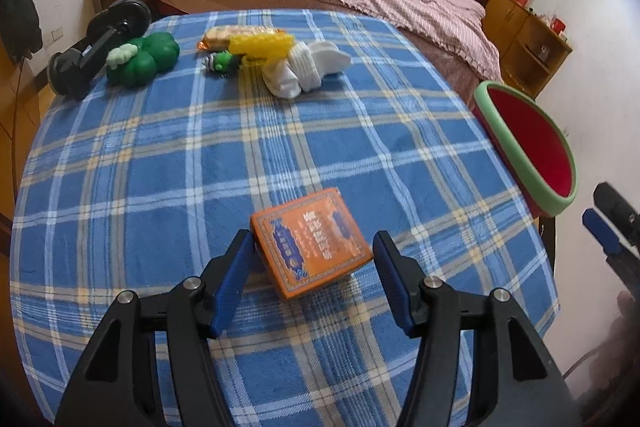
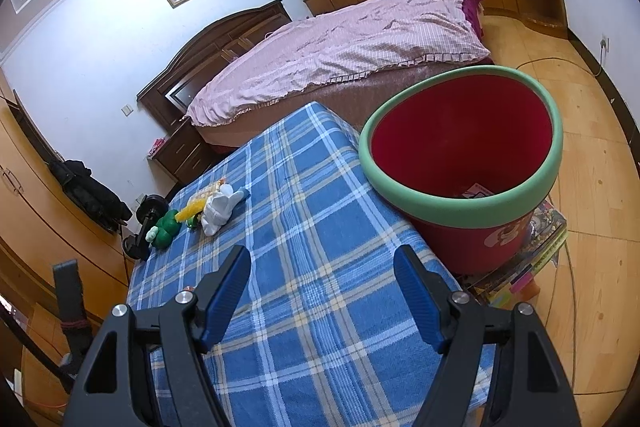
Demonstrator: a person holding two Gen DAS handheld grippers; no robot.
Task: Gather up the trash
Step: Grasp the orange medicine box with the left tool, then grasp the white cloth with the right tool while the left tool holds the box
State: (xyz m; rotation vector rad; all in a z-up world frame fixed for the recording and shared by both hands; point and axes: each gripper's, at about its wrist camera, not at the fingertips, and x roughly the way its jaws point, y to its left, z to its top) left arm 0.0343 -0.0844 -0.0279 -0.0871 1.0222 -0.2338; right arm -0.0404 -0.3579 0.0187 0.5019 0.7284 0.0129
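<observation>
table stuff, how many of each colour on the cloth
green: 2, the clover toy and the small striped toy
yellow: 1, the yellow toy
white: 1, the socks
orange: 2, the box between the open left gripper's fingers, and the snack pack
black: 1, the dumbbell
total: 7

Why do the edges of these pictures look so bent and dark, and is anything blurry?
Left wrist view: the fisheye lens bows the blue plaid tablecloth and darkens the corners; the small orange cardboard box between the open left gripper is sharp, its print slightly soft. Right wrist view: the red plastic bin with a green rim bulges, and the right gripper casts no strong shadow.
</observation>
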